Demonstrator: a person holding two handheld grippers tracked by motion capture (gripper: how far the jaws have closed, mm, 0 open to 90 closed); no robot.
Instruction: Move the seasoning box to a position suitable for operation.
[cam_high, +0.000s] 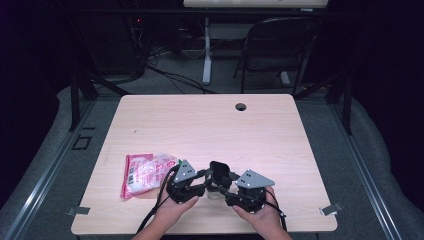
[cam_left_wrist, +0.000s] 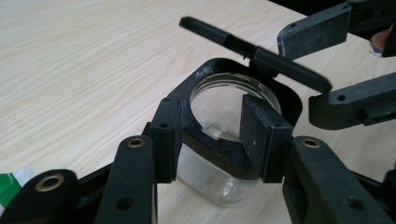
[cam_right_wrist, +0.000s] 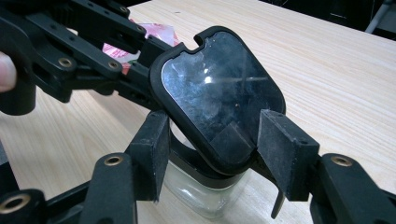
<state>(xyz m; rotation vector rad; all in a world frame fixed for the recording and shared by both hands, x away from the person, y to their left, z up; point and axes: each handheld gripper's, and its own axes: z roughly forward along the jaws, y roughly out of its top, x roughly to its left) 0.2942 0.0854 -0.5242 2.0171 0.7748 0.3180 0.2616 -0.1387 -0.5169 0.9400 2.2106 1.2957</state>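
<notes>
Jaws of my left gripper (cam_left_wrist: 212, 135) pinch the black collar of a clear glass jar (cam_left_wrist: 219, 179), one pad on the outside of the rim, the other reaching into the open mouth. The jar stands upright on the surface (cam_high: 200, 125), and I take it as my landmark. From the left gripper view I look down into its round opening; I cannot tell whether anything is inside, beyond a pale smear low in the glass.

My right gripper (cam_right_wrist: 210, 149) sits just on the other side of the jar. Its jaws are spread around the lower edge of a black hinged lid (cam_right_wrist: 217, 93), which stands tilted up above the jar's collar, its glossy inner face turned toward that gripper's camera. One pad touches the lid's right edge; the other is beside the jar's neck, and I cannot say for sure that the lid is actually clamped.

In the high view the two grippers meet over the jar (cam_high: 216, 192) near the front edge of the surface, my left hand (cam_high: 172, 207) and right hand (cam_high: 260, 212) gripping them from below, the raised lid (cam_high: 220, 172) between the grey plates.

Left of the jar, close beside the left gripper, lies a pink and white plastic packet (cam_high: 145, 174), flat on the wood. Far beyond the jar, near the back edge, there is a round cable hole (cam_high: 241, 106).
</notes>
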